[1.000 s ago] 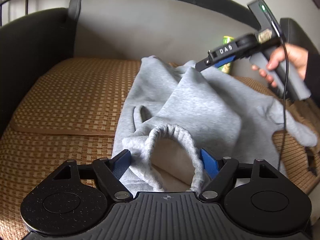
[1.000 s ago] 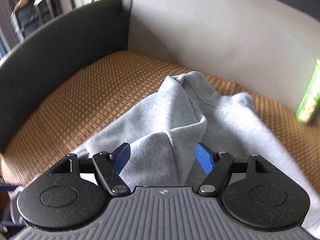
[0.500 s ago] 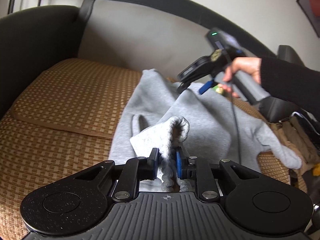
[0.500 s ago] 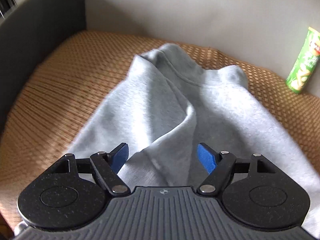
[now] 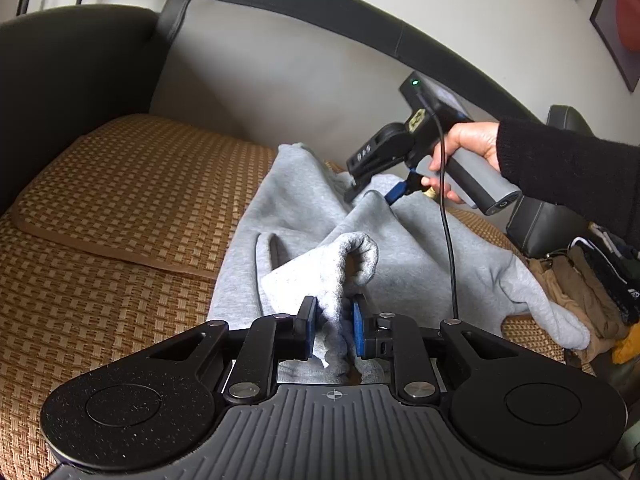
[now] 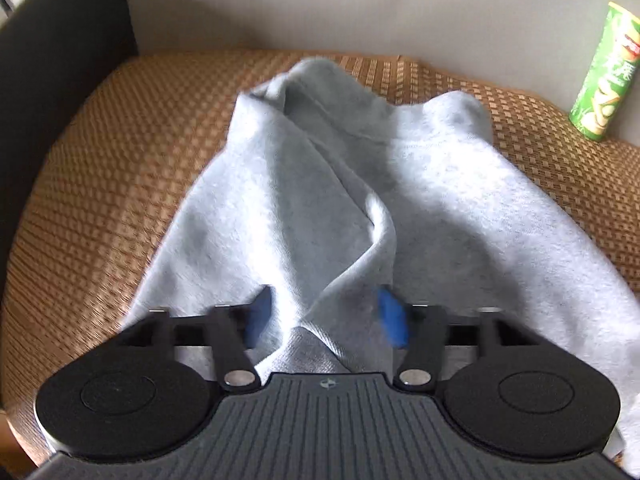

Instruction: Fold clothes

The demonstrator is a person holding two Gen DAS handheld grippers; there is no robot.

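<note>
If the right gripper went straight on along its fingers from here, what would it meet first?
Most likely the raised fold of the grey sweatshirt. The right gripper points steeply down with that ridge already between its closing jaws, not yet pinched. The woven seat mat lies beneath; depth is hard to judge.

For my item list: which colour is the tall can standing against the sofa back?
Green, with pale chip pictures: the snack can shows best in the right wrist view.
</note>
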